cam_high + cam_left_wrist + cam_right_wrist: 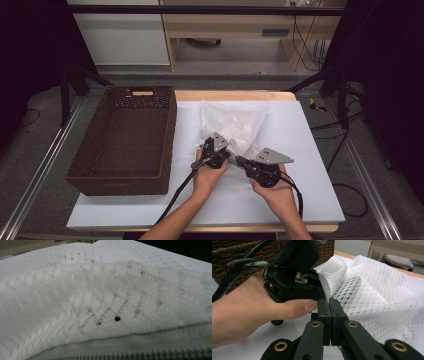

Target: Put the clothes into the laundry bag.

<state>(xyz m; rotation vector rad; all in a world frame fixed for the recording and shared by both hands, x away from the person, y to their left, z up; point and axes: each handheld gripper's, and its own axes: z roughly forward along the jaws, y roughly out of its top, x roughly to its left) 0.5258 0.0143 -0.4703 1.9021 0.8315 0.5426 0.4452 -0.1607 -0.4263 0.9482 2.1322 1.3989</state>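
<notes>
So the thing being worked here is a white mesh laundry bag (235,129), lying crumpled in the middle of the bench (310,200) on its white cover, with a brown wicker basket (100,165) just off at 9 o'clock from it. Both tools sit at the bag's near edge, around 6 o'clock on the heap. The right tool (329,305) has its jaws pressed together, and a thin edge of the net looks pinched between them. The left tool (216,150) is closed too, its camera buried in white netting with what looks like a zipper strip running along the bottom, though I can't see what it's biting on.

My read on handling: this stuff looks super light and floppy, zero stiffness, so it'll sag and bunch wherever it isn't held. Probably a bit slick too, and open mesh could snag on jaw edges. I'd hold it by the hemmed or zippered edge, where the fabric is doubled, two spots well apart, so it hangs open instead of collapsing.
</notes>
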